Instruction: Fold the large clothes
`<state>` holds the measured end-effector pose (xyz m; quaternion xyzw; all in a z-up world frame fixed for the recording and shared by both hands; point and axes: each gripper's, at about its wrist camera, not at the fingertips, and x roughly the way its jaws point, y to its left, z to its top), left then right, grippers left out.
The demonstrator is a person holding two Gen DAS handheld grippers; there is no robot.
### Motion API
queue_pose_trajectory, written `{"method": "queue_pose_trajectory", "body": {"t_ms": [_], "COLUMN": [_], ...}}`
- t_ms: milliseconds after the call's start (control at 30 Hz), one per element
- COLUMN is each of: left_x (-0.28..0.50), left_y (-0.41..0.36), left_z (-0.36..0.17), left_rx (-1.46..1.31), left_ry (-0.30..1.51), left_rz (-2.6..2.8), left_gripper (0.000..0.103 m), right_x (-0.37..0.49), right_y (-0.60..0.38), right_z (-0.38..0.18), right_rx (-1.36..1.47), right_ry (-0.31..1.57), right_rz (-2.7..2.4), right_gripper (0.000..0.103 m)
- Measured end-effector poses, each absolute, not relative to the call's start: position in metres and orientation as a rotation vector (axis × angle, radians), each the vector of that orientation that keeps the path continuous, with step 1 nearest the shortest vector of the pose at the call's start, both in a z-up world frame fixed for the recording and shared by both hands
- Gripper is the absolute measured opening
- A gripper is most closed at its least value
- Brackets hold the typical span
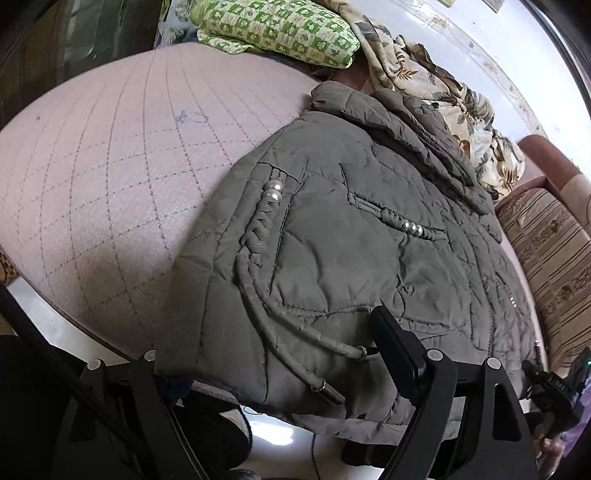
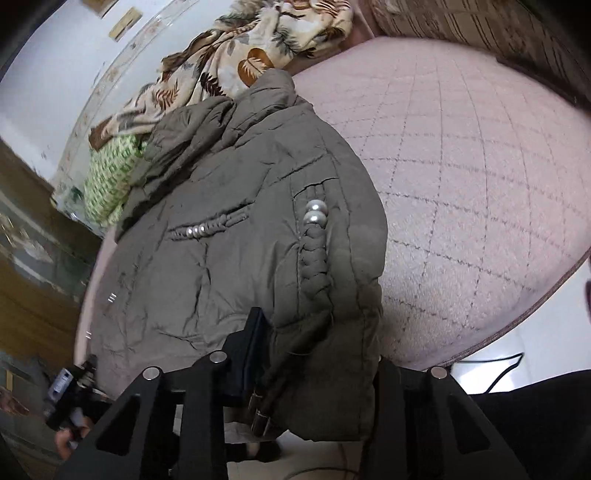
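Observation:
A grey-green padded jacket (image 1: 351,240) (image 2: 240,258) lies spread on the pink quilted bed (image 1: 110,184) (image 2: 461,184), collar away from me and hem hanging over the near edge. Braided trims with pearls (image 1: 273,192) (image 2: 314,214) run down its front. My left gripper (image 1: 269,343) straddles the left hem corner, jaws wide and open; one finger (image 1: 391,350) rests on top, the other is hidden by the fabric. Drawstring tips (image 1: 328,391) dangle between them. My right gripper (image 2: 321,343) is shut on the bunched right hem corner, its right finger hidden behind the cloth.
A green checked pillow (image 1: 277,29) (image 2: 107,184) and a leaf-print blanket (image 1: 443,96) (image 2: 240,55) lie beyond the collar. A striped cushion (image 1: 546,251) borders the bed. White floor (image 1: 55,325) with a black cable (image 2: 498,369) lies below the bed edge. Dark wooden furniture (image 2: 29,277) stands nearby.

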<state>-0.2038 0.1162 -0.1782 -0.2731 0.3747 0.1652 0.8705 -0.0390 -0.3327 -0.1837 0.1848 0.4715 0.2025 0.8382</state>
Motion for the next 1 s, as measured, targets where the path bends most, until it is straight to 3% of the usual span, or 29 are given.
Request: {"method": "queue_pose_trajectory", "body": {"t_ms": [400, 500, 600, 667, 1000], "left_x": [-0.192, -0.193, -0.196, -0.197, -0.193], "left_y": [0.096, 0.094, 0.086, 0.082, 0.074], "left_z": [-0.180, -0.177, -0.171, -0.168, -0.170], "left_rx": [-0.393, -0.367, -0.310, -0.285, -0.225], "left_ry": [0.809, 0.796, 0.765, 0.748, 0.759], "left_rz": [0.433, 0.432, 0.436, 0.439, 0.471], "left_gripper": [0.091, 0.079, 0.060, 0.047, 0.048], "right_x": [-0.034, -0.036, -0.042, -0.047, -0.038], "right_y": [-0.338, -0.338, -0.331, -0.330, -0.319], "right_z": [-0.195, -0.192, -0.181, -0.172, -0.183], "right_rx": [0.469, 0.454, 0.396, 0.385, 0.317], "right_ry": [0.982, 0.982, 0.931, 0.878, 0.947], "right_rz": [0.410, 0.401, 0.420, 0.441, 0.403], "right_gripper": [0.044, 0.038, 0.026, 0.024, 0.026]}}
